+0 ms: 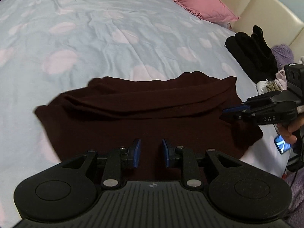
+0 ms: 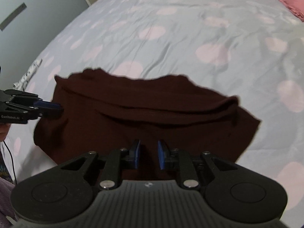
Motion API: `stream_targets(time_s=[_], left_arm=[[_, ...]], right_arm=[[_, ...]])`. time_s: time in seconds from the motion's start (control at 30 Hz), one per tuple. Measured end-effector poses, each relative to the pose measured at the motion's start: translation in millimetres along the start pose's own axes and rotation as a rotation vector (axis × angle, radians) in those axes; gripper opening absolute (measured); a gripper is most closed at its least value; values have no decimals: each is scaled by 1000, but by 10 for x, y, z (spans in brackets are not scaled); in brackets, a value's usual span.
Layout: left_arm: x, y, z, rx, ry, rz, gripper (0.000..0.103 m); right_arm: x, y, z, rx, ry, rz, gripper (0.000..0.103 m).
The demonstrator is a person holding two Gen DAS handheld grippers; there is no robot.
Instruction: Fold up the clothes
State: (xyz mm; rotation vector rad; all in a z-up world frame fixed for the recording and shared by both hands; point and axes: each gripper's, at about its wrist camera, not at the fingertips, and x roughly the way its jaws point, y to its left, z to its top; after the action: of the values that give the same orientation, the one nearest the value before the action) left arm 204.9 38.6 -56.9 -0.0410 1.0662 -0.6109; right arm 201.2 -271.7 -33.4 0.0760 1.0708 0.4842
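Note:
A dark maroon garment (image 1: 144, 114) lies folded on the bed, with its far part doubled over in a thick fold; it also shows in the right wrist view (image 2: 144, 117). My left gripper (image 1: 151, 153) is open and empty above the garment's near edge. My right gripper (image 2: 148, 154) is open and empty above the near edge too. The right gripper also shows at the garment's right edge in the left wrist view (image 1: 230, 112). The left gripper shows at the garment's left edge in the right wrist view (image 2: 55, 107).
The bed has a light blue cover (image 1: 95, 38) with pale pink spots. A pink pillow (image 1: 197, 1) lies at the far right by a cream headboard (image 1: 266, 5). A black glove (image 1: 252, 51) and a pile of clothes (image 1: 273, 83) sit at the right.

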Motion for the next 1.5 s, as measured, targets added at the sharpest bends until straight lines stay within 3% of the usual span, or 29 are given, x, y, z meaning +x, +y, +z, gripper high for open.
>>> stream_targets(time_s=[0.27,0.43,0.67,1.07,1.13,1.2,1.5], left_arm=[[187,218,273,-98,-86,-6,21],[182,344,470,-137,-150,39,21],[-117,442,491,-151,-201,91,21],[-557,282,75,-125,-170,170,22],[-546,270,77,-128,-166,175,22],[-520,268,100,-130,-162,179,24],[-160,404,189,-140,-125,188,24]], right_arm=[[164,-45,309,8,-43,-7,22],[214,-92,553,20,-87,-22,22],[64,-161,703,60,-143,-47,22],[-404,-221,181,93,-135,-104,23],[-406,-200,192,87,-141,-111,24],[-371,-167,241,81,-141,-119,34],[161,117,623,9,-102,-82,35]])
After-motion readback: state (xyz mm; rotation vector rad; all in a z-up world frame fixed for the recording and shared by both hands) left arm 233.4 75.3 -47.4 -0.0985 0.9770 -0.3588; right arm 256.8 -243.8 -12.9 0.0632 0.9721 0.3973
